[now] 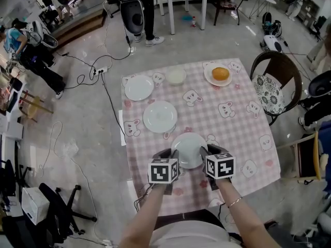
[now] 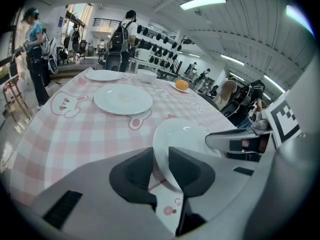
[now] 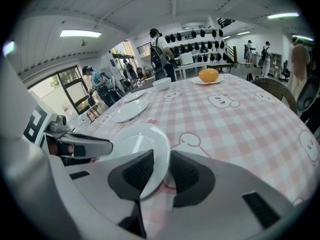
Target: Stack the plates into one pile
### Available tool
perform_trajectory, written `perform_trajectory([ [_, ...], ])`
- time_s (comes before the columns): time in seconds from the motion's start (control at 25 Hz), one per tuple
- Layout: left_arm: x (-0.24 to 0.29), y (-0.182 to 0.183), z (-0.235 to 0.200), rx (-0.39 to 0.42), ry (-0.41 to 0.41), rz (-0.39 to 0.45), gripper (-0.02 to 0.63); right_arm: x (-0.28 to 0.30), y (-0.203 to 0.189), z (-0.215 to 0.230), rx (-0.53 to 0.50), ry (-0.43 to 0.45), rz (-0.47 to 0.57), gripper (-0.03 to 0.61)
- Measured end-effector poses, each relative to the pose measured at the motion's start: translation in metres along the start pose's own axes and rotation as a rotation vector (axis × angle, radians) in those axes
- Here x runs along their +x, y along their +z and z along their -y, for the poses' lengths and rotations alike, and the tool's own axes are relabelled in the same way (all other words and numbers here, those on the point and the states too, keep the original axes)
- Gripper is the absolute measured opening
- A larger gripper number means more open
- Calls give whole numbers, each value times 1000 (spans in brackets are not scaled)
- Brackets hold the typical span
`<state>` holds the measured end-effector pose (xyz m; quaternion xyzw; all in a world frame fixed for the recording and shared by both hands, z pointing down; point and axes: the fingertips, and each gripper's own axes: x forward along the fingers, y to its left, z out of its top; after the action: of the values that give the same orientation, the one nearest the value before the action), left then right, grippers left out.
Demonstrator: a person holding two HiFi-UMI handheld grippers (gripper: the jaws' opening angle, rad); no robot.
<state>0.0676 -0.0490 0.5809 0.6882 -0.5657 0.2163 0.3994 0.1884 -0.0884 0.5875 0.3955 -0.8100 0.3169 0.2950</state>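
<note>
**Q:** Fig., head view: where is the near plate (image 1: 189, 150), and what holds it?

**A:** Lower centre of frame, on the pink checked tablecloth (image 1: 243, 133), just ahead of the two marker cubes. The L gripper (image 1: 172, 155) takes its left rim and the R gripper (image 1: 205, 152) its right rim.

**Q:** Jaw state, per the gripper views?

**A:** L gripper view: the white rim runs betw. the two dark pads, both pads on it, so the tongs are clamped on the plate. R gripper view: same, rim pinched betw. the pads. Each view also shows the other gripper's jaw at the plate's opposite edge. Whether the plate is clear of the cloth can't be told.

**Q:** The remaining plates?

**A:** The middle plate (image 1: 160, 116) lies up and left of the near plate, apart from it. The far plate (image 1: 139, 88) lies further up-left, near the cloth's upper-left corner. All three lie separate.

**Q:** Other items on the cloth?

**A:** A small bowl (image 1: 176, 76) sits at the top edge, just right of the far plate. A fourth plate (image 1: 209, 78) w/ an orange (image 1: 220, 73) on it sits at upper right.

**Q:** Surroundings?

**A:** A chair (image 1: 269, 91) w/ patterned cushion stands at the cloth's right side. Cables (image 1: 85, 71) trail over the floor at left. A person (image 1: 148, 12) stands at the top of the frame.
</note>
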Motion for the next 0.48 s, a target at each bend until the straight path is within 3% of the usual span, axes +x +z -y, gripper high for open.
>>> perform_trajectory([
  [0.48, -3, 3, 14, 10, 10, 1, 107, -10, 2, 9, 41, 14, -6, 98],
])
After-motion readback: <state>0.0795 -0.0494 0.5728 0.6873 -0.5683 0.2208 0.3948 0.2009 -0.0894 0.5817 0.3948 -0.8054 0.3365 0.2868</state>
